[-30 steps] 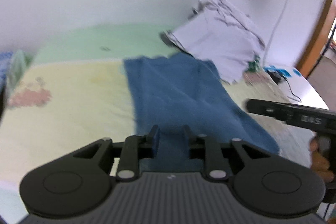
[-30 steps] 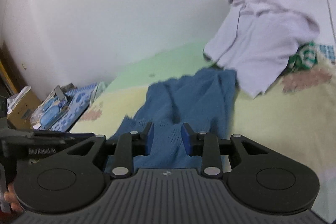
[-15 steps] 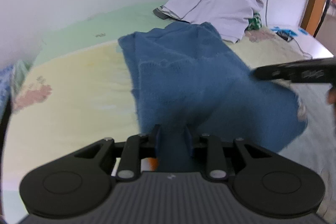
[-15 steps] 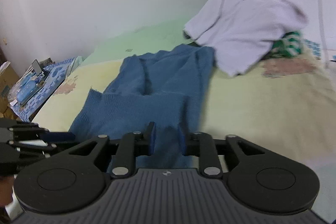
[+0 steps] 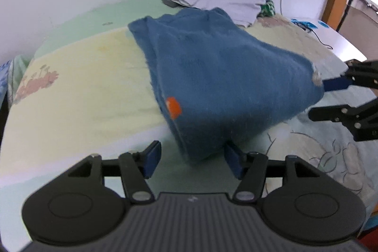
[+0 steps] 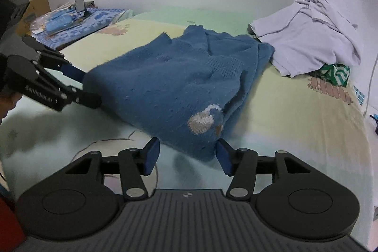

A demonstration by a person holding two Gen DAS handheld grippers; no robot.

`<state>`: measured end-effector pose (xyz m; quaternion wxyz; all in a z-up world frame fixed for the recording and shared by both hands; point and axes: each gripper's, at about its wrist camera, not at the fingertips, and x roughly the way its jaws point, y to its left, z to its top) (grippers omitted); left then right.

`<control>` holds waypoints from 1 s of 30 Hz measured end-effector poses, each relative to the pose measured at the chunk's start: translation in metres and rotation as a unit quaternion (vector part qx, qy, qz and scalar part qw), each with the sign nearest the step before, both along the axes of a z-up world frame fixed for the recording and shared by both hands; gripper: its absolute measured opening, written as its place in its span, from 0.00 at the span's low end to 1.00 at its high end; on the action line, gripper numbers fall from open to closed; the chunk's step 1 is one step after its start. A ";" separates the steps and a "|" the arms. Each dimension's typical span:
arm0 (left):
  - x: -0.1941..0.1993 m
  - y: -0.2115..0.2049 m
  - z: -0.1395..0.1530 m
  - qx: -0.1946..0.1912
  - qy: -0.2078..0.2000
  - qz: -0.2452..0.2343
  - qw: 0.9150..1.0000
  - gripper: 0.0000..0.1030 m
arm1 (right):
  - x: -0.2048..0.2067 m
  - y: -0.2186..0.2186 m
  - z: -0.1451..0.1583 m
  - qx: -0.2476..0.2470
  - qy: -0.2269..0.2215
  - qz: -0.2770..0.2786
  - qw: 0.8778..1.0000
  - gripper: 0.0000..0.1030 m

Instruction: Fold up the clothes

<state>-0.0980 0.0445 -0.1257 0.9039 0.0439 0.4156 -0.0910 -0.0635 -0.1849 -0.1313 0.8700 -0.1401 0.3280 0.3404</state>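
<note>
- Blue knitted sweater (image 5: 222,77) lies folded over on the bed (image 5: 78,77), roughly mid-mattress, its near corners reaching toward the bed's near edge.
- Left gripper (image 5: 192,158): fingers (image 5: 151,158) parted and opening. The sweater's near left corner sits in the gap; the right pad looks to be just at the fabric, the left pad stands clear. No grip.
- Small orange patch (image 5: 173,107) shows on the fold edge above that corner.
- Right gripper (image 6: 187,156): fingers (image 6: 151,155) parted and opening too. The sweater's near right corner, the one with a beige-and-white knitted motif (image 6: 204,122), hangs in the gap close to the right pad; left pad clear. Not clamped.
- From each wrist view the other gripper shows at the sweater's far side, its blue pad right at the fabric edge.
- Pale lilac garment (image 6: 309,32) lies heaped at the bed's far corner by the wall, a green-and-white cloth (image 6: 335,73) poking out beneath it. It lies just beyond the sweater's far end.
- Bedside surface with a blue patterned cover (image 6: 78,23) carries small clutter beside the bed's far left edge.
</note>
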 end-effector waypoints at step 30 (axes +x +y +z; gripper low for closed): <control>-0.100 -0.023 0.025 -0.006 0.014 -0.099 0.995 0.09 | -0.066 -0.023 0.020 -0.029 0.035 0.055 0.997 0.18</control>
